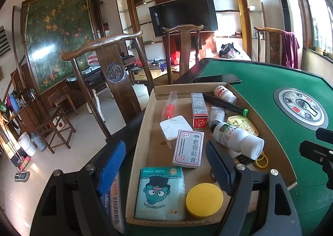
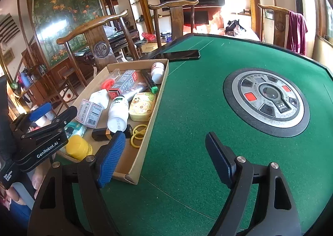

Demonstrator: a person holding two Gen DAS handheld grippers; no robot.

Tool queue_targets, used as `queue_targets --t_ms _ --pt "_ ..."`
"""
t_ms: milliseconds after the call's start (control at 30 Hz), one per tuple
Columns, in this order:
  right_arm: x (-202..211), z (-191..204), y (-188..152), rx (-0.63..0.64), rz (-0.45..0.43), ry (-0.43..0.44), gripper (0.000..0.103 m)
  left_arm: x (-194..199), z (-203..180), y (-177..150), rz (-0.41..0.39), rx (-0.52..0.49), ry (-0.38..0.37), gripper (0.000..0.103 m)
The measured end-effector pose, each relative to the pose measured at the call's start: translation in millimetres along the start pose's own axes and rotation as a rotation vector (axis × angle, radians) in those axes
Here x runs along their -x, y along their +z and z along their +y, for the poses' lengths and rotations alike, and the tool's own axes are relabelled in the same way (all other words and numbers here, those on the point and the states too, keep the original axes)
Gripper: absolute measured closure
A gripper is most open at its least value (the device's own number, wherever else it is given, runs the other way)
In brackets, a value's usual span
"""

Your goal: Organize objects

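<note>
A shallow cardboard box point(image 1: 150, 111) sits on the green felt table point(image 2: 197, 111), filled with small items. Among them are a teal tissue pack point(image 1: 160, 192), a yellow round lid point(image 1: 204, 199), a white-and-pink medicine box point(image 1: 188, 148), a lying white bottle point(image 1: 237, 138), a red carton point(image 1: 199, 111) and a yellow tin point(image 2: 142, 107). My left gripper point(image 1: 166, 167) stands open across the box's left wall, one finger outside and one inside, pressing on nothing. My right gripper point(image 2: 165, 159) is open above the felt, its left finger point(image 2: 110, 159) by the box's near right corner.
A black phone point(image 2: 179, 55) lies on the felt behind the box. The table's round control hub point(image 2: 268, 100) sits to the right. Wooden chairs point(image 1: 116, 65) stand against the table's far and left edges. A person's hand point(image 2: 38, 179) shows at the lower left.
</note>
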State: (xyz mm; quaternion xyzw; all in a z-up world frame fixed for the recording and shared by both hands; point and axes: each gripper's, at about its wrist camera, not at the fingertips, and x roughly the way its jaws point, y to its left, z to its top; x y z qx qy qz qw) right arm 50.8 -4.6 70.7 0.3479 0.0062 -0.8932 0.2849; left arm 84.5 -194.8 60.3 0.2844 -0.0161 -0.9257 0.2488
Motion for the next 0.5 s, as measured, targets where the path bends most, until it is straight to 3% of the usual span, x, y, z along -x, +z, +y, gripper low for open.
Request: queue_targets --t_ms 300,500 --pt "2.7 1.5 0.4 0.001 -0.009 -0.005 0.022 -1.0 8.1 0.1 0.025 0.025 -0.034 0.023" --pt "4.2 1.3 0.7 0.001 -0.013 -0.002 0.022 3.2 8.1 -1.6 0.003 0.016 -0.014 0.023"
